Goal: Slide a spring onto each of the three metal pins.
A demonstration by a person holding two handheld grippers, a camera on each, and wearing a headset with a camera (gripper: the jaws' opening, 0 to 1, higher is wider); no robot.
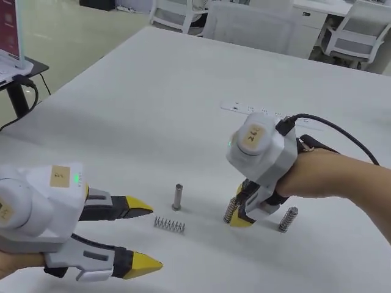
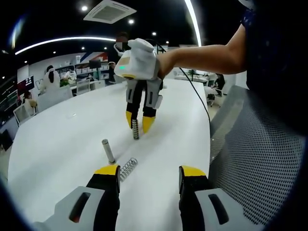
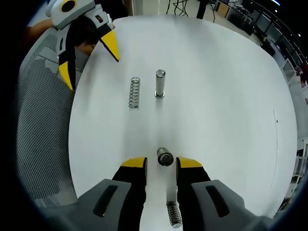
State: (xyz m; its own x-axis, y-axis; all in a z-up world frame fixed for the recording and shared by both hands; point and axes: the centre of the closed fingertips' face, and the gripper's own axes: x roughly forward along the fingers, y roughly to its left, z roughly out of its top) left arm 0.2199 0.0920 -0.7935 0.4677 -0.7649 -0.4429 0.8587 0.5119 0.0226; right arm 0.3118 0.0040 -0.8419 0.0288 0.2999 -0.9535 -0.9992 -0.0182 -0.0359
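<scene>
2 of 3 look done: the right gripper (image 1: 239, 218) straddles the first sprung pin (image 1: 231, 210), jaws slightly apart and seemingly not clamping, with the second sprung pin (image 1: 288, 218) just beside it. The left gripper (image 1: 149, 238) is released and empty near the loose spring (image 1: 169, 224), which lies flat beside the bare pin (image 1: 177, 197). Next, I'd say: pinch that spring, upend it, line its bore up with the pin top.

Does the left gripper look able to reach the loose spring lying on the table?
Probably yes: the left gripper is open and faces the spring, with bare table between them.
</scene>
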